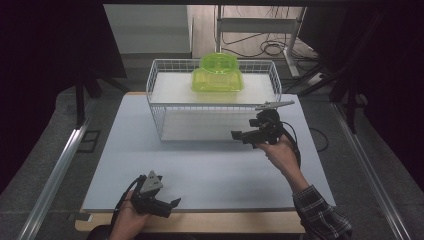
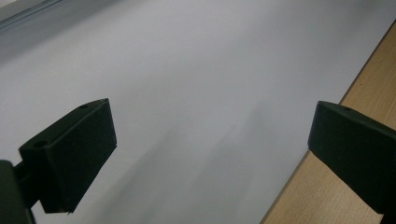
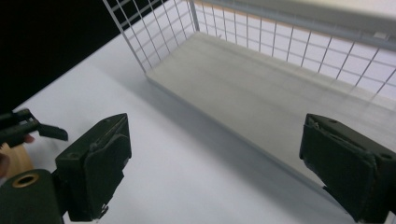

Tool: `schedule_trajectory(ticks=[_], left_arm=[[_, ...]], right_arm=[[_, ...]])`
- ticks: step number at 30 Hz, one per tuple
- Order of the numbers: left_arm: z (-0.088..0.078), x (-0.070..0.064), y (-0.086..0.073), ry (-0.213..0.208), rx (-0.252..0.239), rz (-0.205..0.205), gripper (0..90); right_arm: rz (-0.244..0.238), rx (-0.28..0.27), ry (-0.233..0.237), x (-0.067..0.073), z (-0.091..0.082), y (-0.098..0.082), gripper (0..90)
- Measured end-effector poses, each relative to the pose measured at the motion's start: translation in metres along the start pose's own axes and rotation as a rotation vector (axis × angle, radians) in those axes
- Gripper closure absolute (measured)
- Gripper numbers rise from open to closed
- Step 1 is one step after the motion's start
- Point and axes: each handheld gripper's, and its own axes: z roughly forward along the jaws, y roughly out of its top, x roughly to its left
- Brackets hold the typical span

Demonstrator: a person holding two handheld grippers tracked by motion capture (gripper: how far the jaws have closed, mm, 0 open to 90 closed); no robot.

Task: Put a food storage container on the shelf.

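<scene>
Both tongs are standing wide open and gripping nothing. Right tongs (image 1: 239, 135) are hovering just in front of the white wire basket (image 1: 161, 107), jaws pointing along its open lower shelf without touching it. Left tongs (image 1: 170, 206) are resting low over the near edge of the white worktop (image 1: 210, 175), well apart from the basket. On the basket's upper shelf, a green plastic container (image 1: 218, 74) is sitting toward its far side.

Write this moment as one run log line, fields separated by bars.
left gripper: open, near table edge | right gripper: open, beside wire rack | green container: on rack top
</scene>
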Motion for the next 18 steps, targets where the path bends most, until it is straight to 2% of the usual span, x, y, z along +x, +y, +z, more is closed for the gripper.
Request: schedule_trajectory(ticks=[18], left_arm=[[0.0, 0.0, 0.0, 0.004, 0.004, 0.006, 0.9]], right_arm=[[-0.051, 0.021, -0.057, 0.006, 0.006, -0.046, 6.8]])
